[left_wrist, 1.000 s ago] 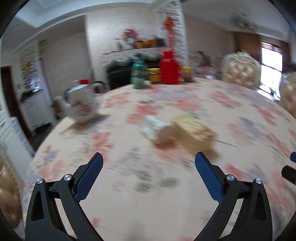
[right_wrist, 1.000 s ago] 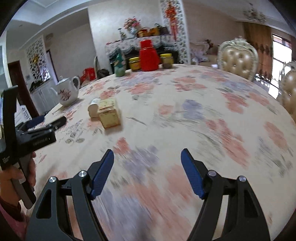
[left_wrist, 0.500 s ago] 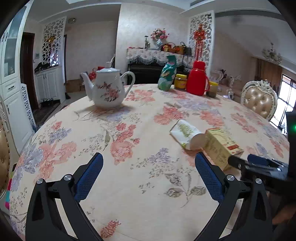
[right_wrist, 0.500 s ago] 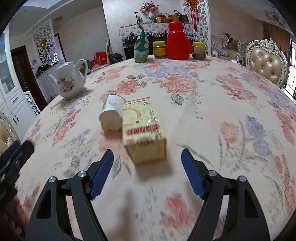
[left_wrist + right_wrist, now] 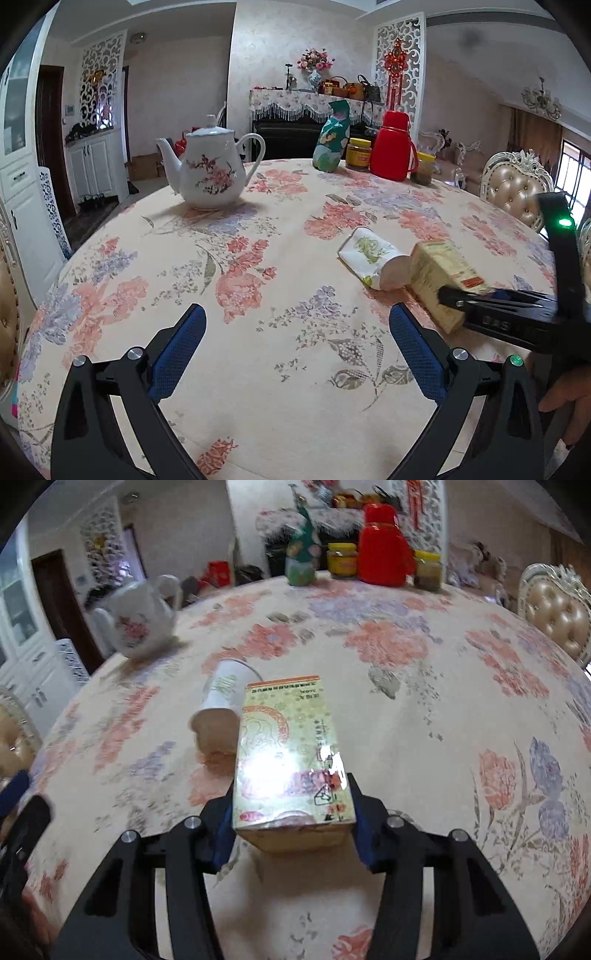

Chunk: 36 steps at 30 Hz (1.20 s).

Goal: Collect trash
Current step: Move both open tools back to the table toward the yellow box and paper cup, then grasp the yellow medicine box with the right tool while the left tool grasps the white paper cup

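A yellow carton box (image 5: 291,753) lies on the floral tablecloth. My right gripper (image 5: 293,830) has closed on its near end, both blue pads pressed against its sides. A paper cup (image 5: 221,698) lies on its side, touching the box's left side. In the left wrist view the box (image 5: 439,273) and cup (image 5: 373,258) lie at the right, with the right gripper (image 5: 491,302) on the box. My left gripper (image 5: 295,343) is open and empty over bare tablecloth, left of the cup.
A white floral teapot (image 5: 210,173) stands at the far left of the round table. A green bag (image 5: 332,140), jars (image 5: 357,153) and a red thermos (image 5: 391,147) stand at the far edge. Padded chairs (image 5: 517,192) stand at the right.
My right gripper moved forward around the box and shut on its near end. My left gripper held almost still, with the view shifting slightly; the right gripper now reaches further in.
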### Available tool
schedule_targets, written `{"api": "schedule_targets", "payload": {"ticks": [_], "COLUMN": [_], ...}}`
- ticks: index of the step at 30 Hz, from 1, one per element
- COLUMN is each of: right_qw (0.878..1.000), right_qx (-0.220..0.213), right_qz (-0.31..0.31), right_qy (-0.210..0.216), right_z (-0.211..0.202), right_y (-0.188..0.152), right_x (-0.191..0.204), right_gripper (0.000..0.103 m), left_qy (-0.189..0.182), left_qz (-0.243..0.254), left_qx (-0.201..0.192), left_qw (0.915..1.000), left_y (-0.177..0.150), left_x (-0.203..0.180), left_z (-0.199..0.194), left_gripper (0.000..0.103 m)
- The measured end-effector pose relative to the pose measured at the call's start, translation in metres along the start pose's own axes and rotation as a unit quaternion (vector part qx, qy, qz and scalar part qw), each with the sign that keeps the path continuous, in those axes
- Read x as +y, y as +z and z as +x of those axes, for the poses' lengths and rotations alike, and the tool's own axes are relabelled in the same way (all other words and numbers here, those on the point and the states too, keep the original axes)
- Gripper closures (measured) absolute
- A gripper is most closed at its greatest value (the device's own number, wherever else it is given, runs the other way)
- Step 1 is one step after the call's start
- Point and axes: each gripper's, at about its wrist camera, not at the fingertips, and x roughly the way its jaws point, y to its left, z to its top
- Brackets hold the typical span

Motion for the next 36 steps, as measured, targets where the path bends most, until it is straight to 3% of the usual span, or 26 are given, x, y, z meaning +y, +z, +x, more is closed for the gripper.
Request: {"api": "schedule_targets", "payload": {"ticks": [5,9,12,17,20,22,25,29,36], "right_qw": [0.997,0.987,0.981,0.982,0.983,0.982,0.980,0.978,0.974], "right_qx": [-0.057,-0.106,-0.123,-0.138,-0.136,-0.137,-0.139,-0.143,-0.153], "right_qz": [0.042,0.100,0.135,0.111,0.112,0.123,0.134,0.143,0.161], "right_qy": [-0.031,-0.067,-0.064,-0.060,-0.055,-0.053,-0.046,-0.043,-0.037], "right_z": [-0.050,-0.084,-0.092,-0.093,-0.092,-0.091,-0.090,-0.091,-0.096], "right_y": [-0.022,-0.040,-0.046,-0.050,-0.052,-0.053,-0.054,-0.055,-0.053], "right_x": [-0.020,-0.049,-0.068,-0.069,-0.073,-0.077,-0.081,-0.085,-0.092], "right_gripper": [0.052,0.052,0.052,0.052,0.052,0.052,0.052,0.052,0.052], "left_qy": [0.000,-0.002,-0.011,-0.033,-0.044,-0.057,-0.046,-0.039,-0.003], "left_qz": [0.001,0.001,-0.006,-0.035,-0.033,-0.033,-0.009,-0.017,-0.009], "left_qx": [-0.002,-0.001,-0.001,0.004,0.029,0.050,0.064,0.083,0.117], "left_qw": [1.0000,1.0000,0.9999,0.9989,0.9981,0.9965,0.9969,0.9956,0.9931], "left_y": [0.000,0.000,-0.002,0.001,0.010,0.017,0.032,0.040,0.052], "left_x": [-0.001,-0.002,0.000,0.003,-0.009,-0.019,-0.045,-0.067,-0.099], "left_z": [0.000,0.000,-0.001,-0.002,0.002,0.013,0.036,0.073,0.130], "left_gripper": [0.009,0.009,0.009,0.009,0.009,0.009,0.009,0.009,0.012]}}
